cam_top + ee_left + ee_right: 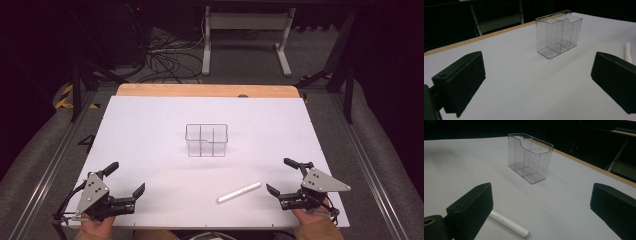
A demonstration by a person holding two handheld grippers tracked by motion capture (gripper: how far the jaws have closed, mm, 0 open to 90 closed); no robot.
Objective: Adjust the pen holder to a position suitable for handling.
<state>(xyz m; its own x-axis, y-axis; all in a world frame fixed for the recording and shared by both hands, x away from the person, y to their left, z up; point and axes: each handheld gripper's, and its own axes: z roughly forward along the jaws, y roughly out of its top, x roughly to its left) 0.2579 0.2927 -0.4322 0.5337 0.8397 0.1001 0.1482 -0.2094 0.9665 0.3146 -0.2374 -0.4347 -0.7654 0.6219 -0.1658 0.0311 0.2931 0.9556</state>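
White cylindrical marker pen lies flat on the white table, near edge, right of centre, just left of my right tool. Clear plastic compartmented organiser box stands upright at table centre, well apart from the pen. I have both tools released, jaws wide, nothing between them; left tool sits near left.

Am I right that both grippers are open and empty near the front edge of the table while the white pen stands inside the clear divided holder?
Not quite: the white pen lies flat on the table, apart from the clear divided holder, as the high view shows. The left gripper and right gripper are indeed open and empty near the front edge.
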